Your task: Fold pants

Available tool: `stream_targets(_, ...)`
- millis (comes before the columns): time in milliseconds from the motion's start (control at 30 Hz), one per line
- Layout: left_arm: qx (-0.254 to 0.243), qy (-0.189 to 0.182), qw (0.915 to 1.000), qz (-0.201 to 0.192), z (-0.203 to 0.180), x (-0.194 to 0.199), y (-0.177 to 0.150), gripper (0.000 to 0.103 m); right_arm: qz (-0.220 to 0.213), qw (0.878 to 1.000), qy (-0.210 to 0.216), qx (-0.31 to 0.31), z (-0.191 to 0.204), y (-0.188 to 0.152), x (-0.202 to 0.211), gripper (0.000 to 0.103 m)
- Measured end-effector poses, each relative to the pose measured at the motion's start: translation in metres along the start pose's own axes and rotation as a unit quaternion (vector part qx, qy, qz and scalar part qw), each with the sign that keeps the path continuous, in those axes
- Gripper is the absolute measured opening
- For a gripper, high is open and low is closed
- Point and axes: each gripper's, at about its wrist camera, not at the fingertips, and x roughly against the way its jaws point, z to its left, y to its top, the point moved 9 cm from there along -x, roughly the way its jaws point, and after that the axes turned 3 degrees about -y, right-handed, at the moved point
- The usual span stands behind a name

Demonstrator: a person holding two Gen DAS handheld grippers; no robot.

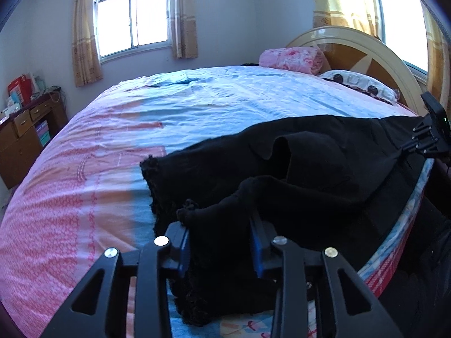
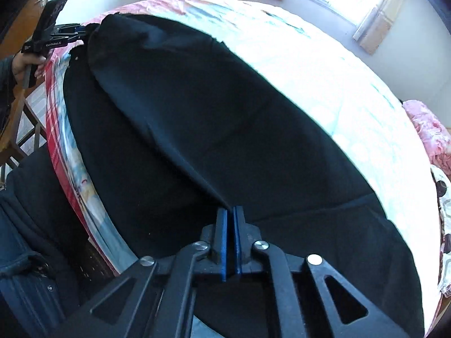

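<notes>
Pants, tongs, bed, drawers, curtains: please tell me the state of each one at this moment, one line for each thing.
Pants: spread along the bed's near edge, one leg lifted, not yet folded.
Left tongs: shut on a bunched pant-leg end.
Right tongs: shut on a pinch of pants fabric.
Bed: made, sheet slightly wrinkled.
Blanket: folded, by the headboard.
Drawers: slightly open.
Curtains: drawn aside.

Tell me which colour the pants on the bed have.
Black; the pants show best in the left wrist view.

Left gripper (image 1: pixel 221 242) clamps black pants (image 1: pixel 296 169) cuff on bed (image 1: pixel 84 169)
</notes>
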Motion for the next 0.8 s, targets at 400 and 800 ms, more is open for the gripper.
stream_targets(400,-0.007,-0.023,0.9997,0.007,0.009,0.021,-0.038,0.036,0.020,0.994,0.094,0.046,0.066,-0.029,0.020,0.003)
stream_targets(800,-0.010,-0.023,0.9997,0.003,0.010,0.026,-0.057,0.039,0.041,0.993,0.106,0.037,0.055,-0.034,0.007,0.003)
